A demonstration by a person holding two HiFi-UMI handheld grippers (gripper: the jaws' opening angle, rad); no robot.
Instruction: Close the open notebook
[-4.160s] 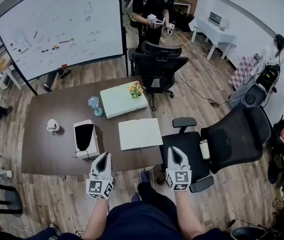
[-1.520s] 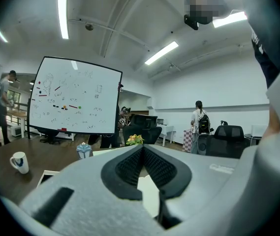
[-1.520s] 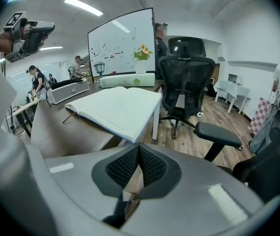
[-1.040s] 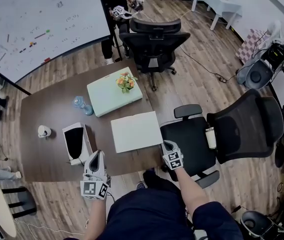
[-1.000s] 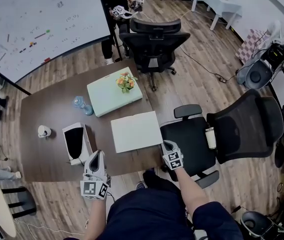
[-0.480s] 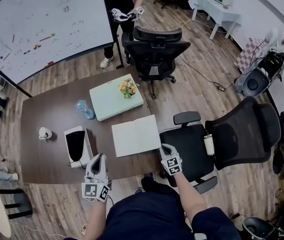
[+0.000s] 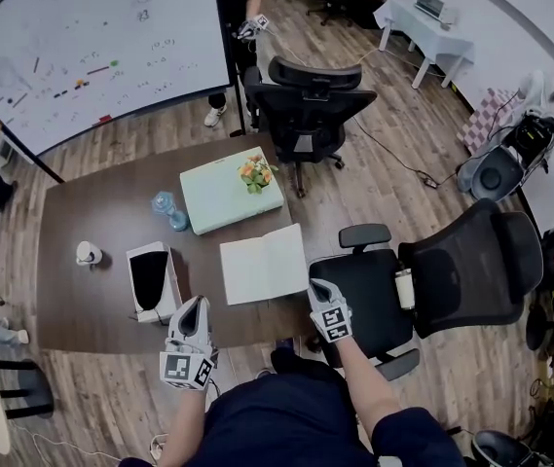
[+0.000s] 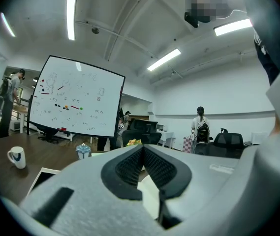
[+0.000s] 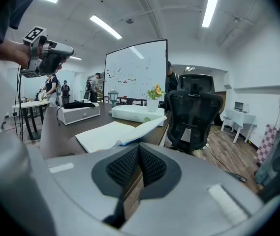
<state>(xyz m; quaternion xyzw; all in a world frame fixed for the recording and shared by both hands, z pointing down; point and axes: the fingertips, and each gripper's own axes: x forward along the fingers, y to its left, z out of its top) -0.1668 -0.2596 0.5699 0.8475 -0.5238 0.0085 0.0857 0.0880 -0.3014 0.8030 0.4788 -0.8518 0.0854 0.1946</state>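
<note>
Head view: the open notebook [image 7: 262,264] lay flat on the brown tabletop [image 7: 92,300], near its front edge. The left tongs [image 7: 191,306] hung at that edge, and the right tongs [image 7: 317,288] were just beside the notebook's right corner. Writing on the whiteboard [image 7: 92,37] was too small to read.

Left gripper view: the tongs were clenched and empty.

Right gripper view: the tongs were clenched and empty, with the notebook ahead.

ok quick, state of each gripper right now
Left gripper: closed, holding nothing.
Right gripper: closed, holding nothing.
</note>
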